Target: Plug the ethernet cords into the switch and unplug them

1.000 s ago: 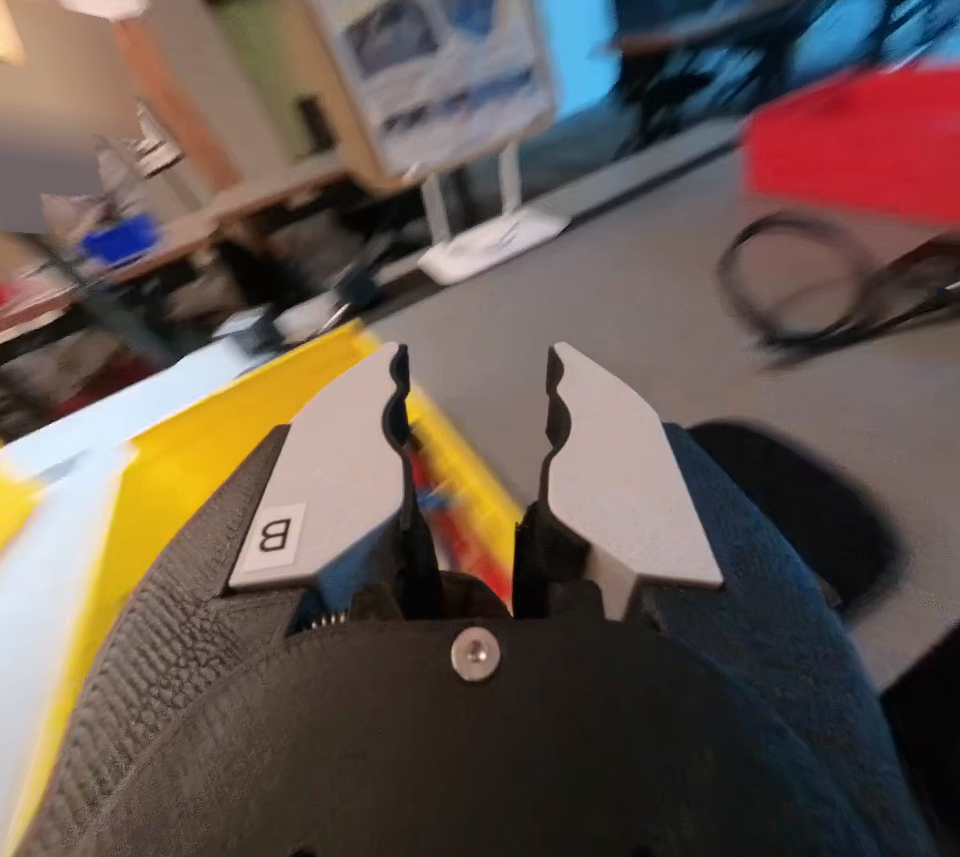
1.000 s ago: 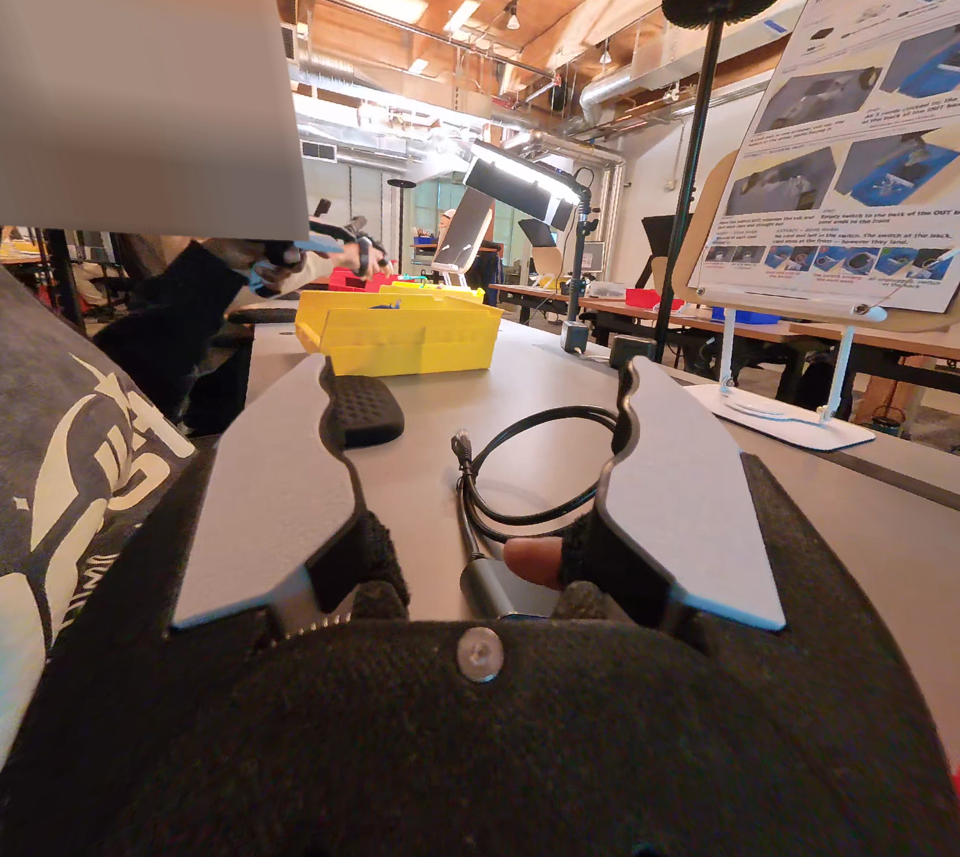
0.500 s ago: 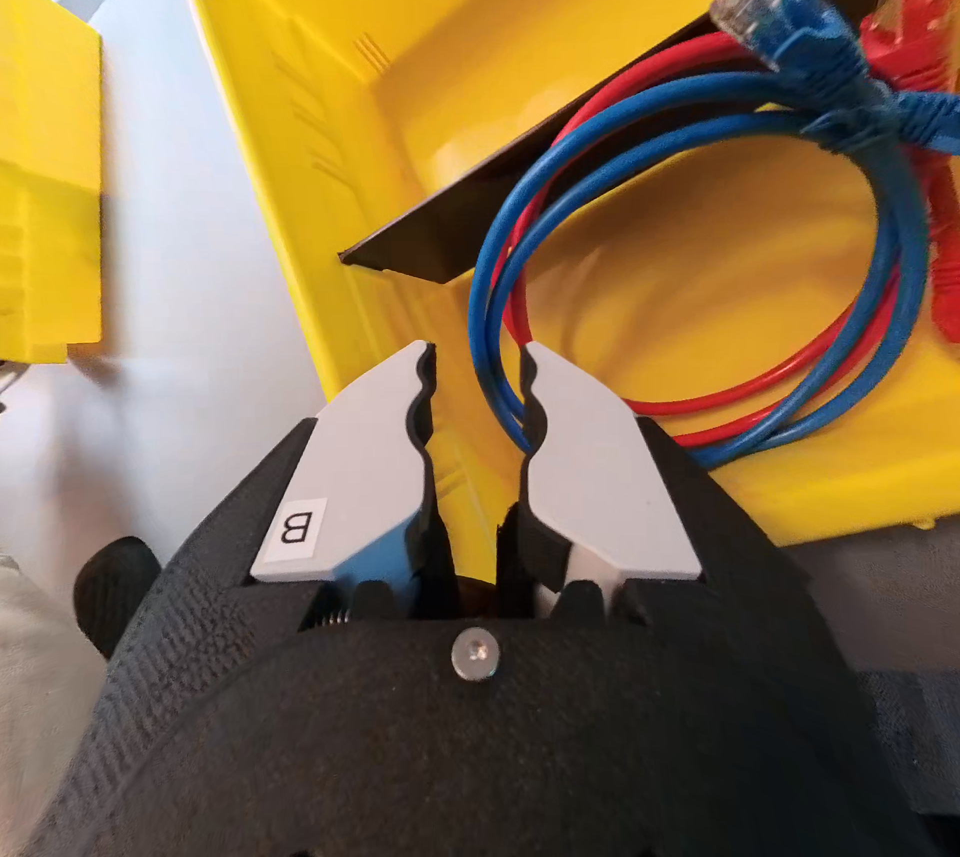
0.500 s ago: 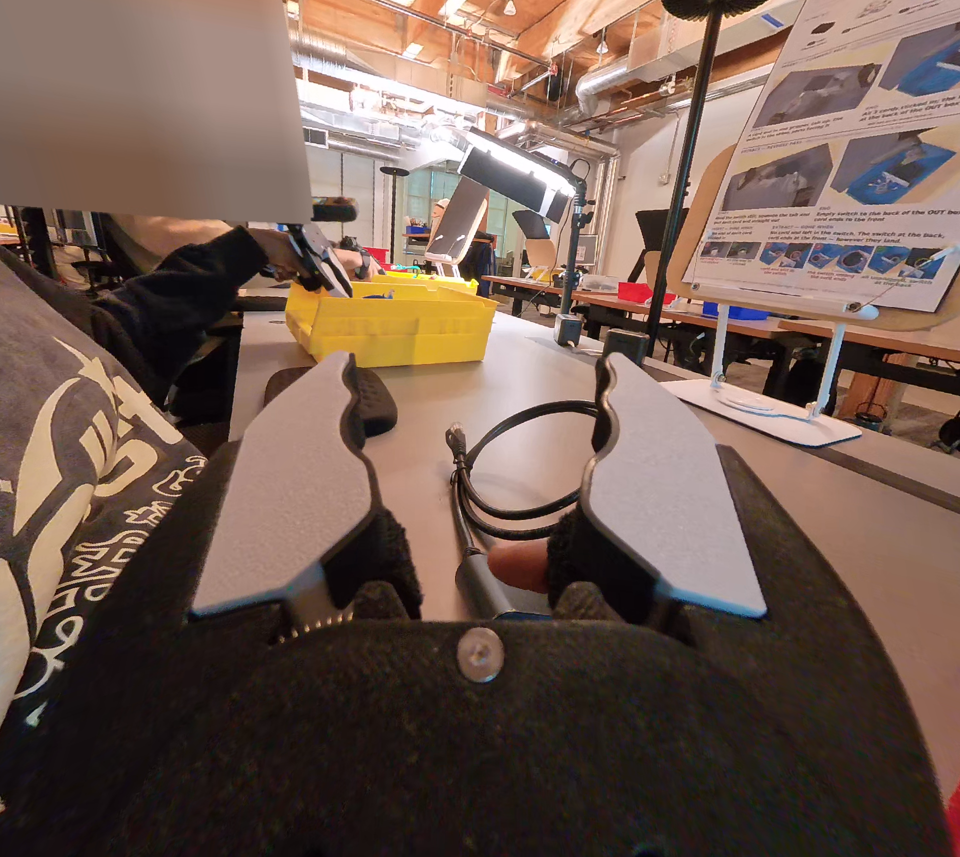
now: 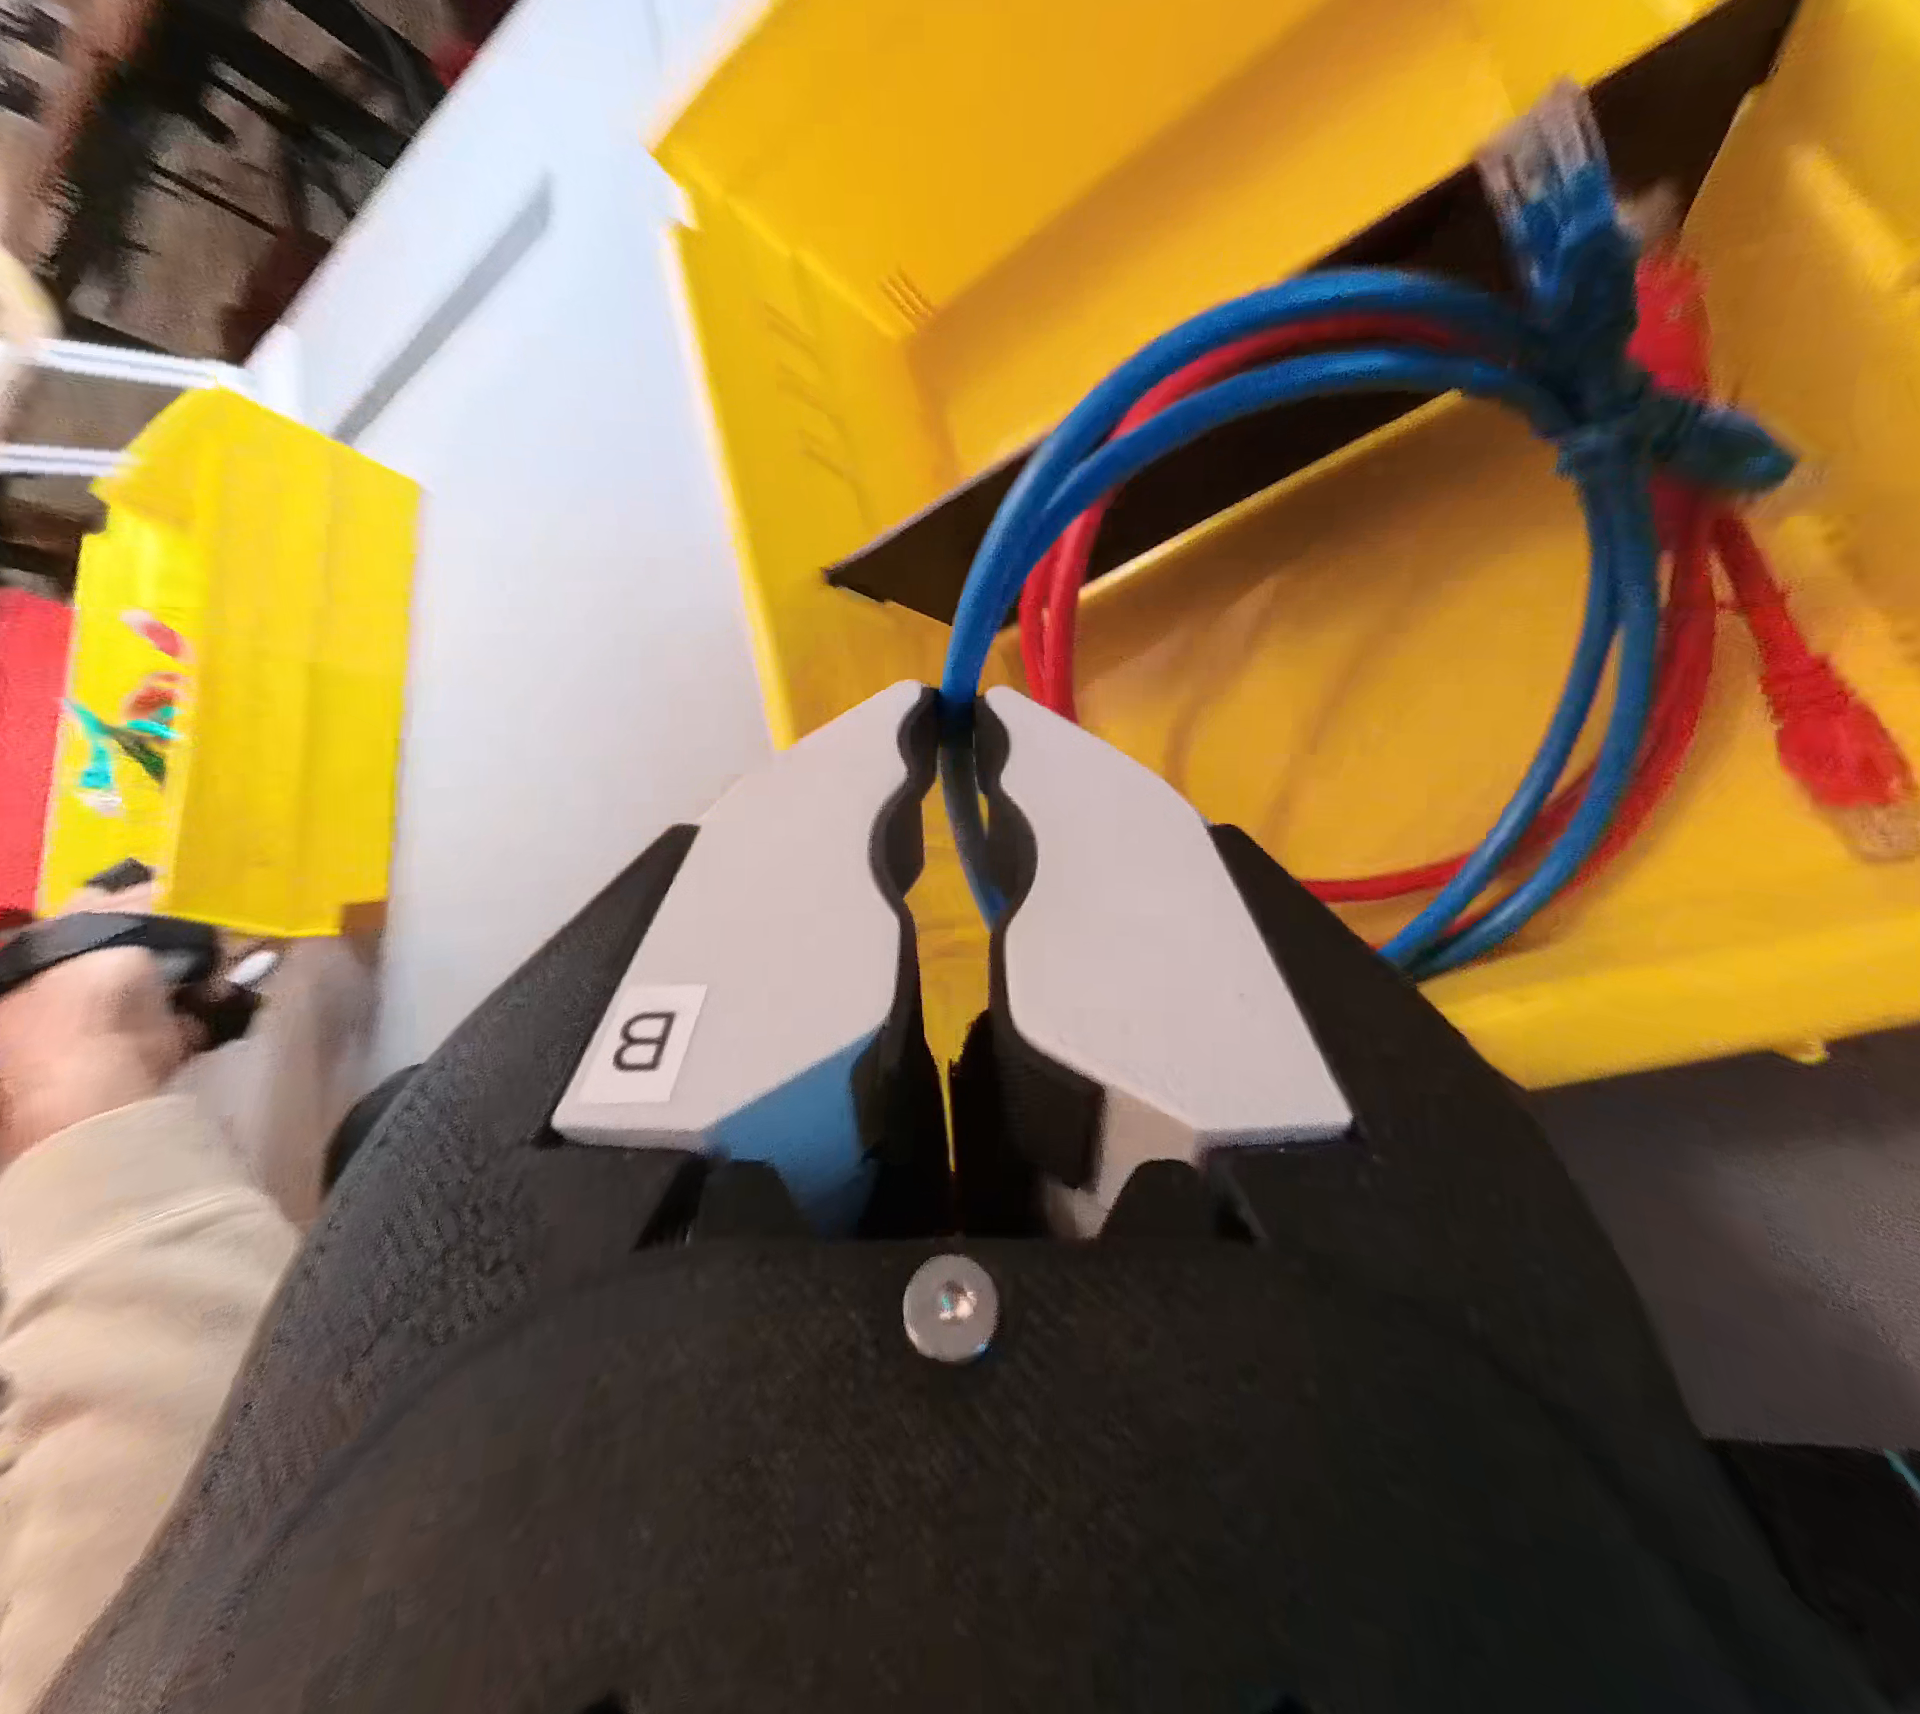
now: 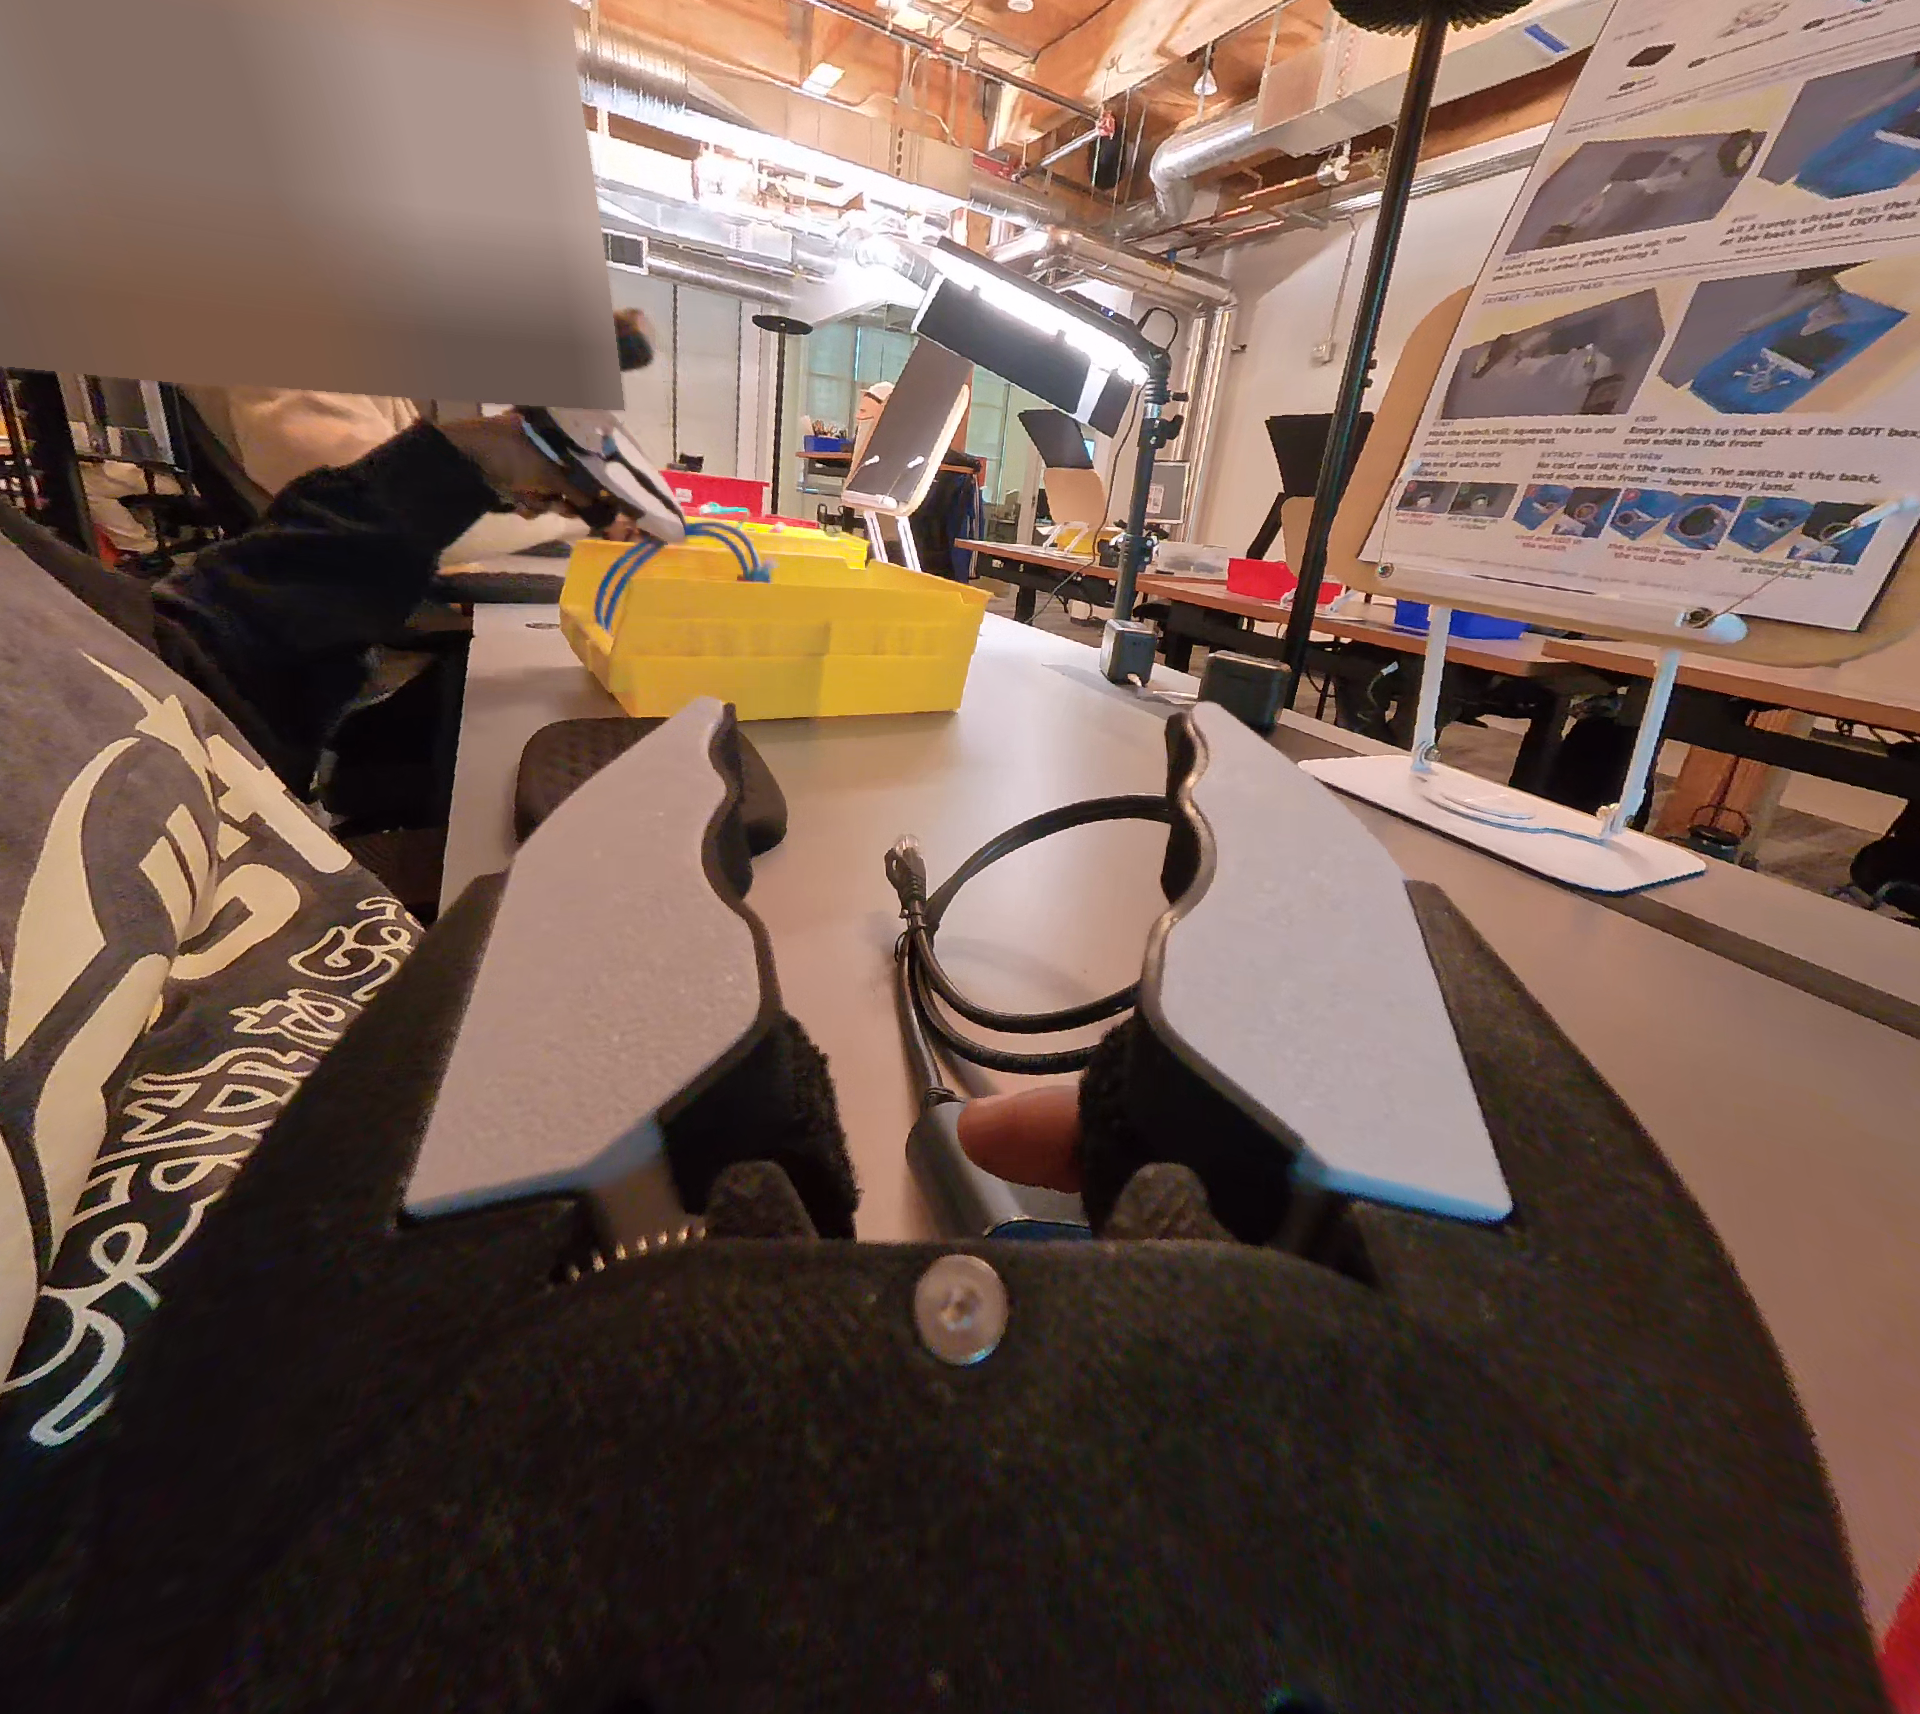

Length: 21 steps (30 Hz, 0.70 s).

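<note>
Now the left claw (image 5: 958, 708), which half a second earlier straddled the blue cord (image 5: 1101, 428) with its jaws apart, had clamped tight on that cord's loop; the coil lay in the yellow bin (image 5: 1091, 106), tied at one side, its blue plug against the black divider (image 5: 1247, 417), with the red cord (image 5: 1787, 677) coiled alongside; the right claw (image 6: 951, 791) was unchanged, gaping wide and empty low over the grey counter (image 6: 1558, 1041), a black cable (image 6: 997, 968) lying between its fingers.
</note>
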{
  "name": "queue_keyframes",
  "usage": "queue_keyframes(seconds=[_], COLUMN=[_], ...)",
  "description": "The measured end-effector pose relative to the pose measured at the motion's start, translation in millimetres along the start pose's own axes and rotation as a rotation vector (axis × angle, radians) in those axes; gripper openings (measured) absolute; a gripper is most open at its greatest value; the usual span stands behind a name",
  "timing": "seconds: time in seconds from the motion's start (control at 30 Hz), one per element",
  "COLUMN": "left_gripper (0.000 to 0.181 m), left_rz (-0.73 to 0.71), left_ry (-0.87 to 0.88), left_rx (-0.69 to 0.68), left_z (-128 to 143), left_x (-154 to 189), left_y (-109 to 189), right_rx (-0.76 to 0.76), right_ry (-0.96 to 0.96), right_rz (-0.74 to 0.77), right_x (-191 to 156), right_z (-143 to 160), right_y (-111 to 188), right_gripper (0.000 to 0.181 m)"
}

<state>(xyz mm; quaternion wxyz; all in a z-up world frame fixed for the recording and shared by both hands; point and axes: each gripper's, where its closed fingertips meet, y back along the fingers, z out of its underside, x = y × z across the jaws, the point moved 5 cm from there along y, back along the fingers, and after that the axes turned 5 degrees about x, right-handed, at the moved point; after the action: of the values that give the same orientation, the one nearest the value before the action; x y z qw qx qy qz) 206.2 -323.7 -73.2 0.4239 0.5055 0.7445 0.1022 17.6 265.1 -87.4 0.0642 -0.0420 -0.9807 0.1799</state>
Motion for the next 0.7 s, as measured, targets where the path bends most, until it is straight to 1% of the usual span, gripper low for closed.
queue_keyframes(seconds=[0.2,0.27,0.33,0.43,0.5,0.6,0.7], left_gripper=[0.006,0.006,0.007,0.007,0.007,0.007,0.007], left_rz=[-0.274,-0.373,-0.429,-0.431,-0.408,-0.317,-0.187], left_ry=[-0.054,-0.053,-0.016,0.038,0.085,0.164,0.271], left_rx=[0.198,0.297,0.428,0.583,0.708,0.916,1.079], left_z=[-39.0,-54.5,-70.4,-88.5,-101.1,-121.1,-138.5], left_x=[-8.8,-10.1,-5.9,10.5,26.2,58.9,96.4], left_y=[55.3,72.7,90.0,110.8,122.9,137.5,143.4], right_rx=[-0.010,-0.015,-0.023,-0.044,-0.065,-0.109,-0.132], right_ry=[0.011,0.019,0.026,0.047,0.070,0.123,0.222], right_rz=[-0.004,-0.006,-0.008,-0.013,-0.016,-0.012,0.035], right_x=[-1.5,-2.3,-3.2,-5.4,-7.7,-12.0,-19.1], right_z=[1.1,1.4,2.1,3.8,5.6,8.7,9.4], right_y=[-0.7,-1.1,-1.9,-3.6,-5.4,-9.8,-19.3], right_gripper=[0.075,0.074,0.073,0.072,0.072,0.074,0.082])
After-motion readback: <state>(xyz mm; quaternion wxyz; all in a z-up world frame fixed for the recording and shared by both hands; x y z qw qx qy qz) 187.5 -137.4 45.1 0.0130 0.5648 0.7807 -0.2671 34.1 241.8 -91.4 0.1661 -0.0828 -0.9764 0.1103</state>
